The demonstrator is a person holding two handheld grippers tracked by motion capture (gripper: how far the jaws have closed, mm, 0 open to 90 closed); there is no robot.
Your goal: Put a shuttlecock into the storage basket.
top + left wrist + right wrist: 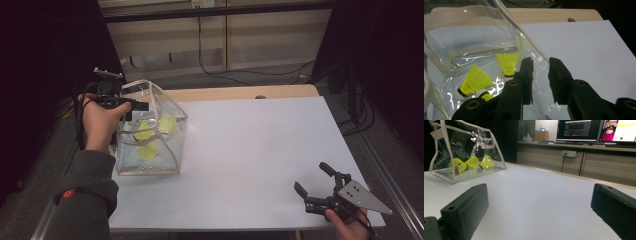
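Observation:
A clear plastic bag (pixel 150 130) with cream trim stands at the table's left, holding yellow shuttlecocks (pixel 147 150). My left gripper (pixel 145 106) is at the bag's top rim. In the left gripper view its jaws (pixel 541 60) stand slightly apart, astride the bag's clear wall (pixel 474 45) and cream rim strip; two shuttlecocks (pixel 475 80) lie inside. My right gripper (pixel 311 176) rests open near the table's front right, nothing between its jaws (pixel 539 187). From there the bag (pixel 466 150) and shuttlecocks (pixel 471 161) show far off at the left.
The white table top (pixel 260 145) stretches between the two grippers, with a wooden board edge (pixel 240 92) at the back. Cables (pixel 250 75) lie on the floor beyond. Monitors (pixel 576 130) stand on a far counter.

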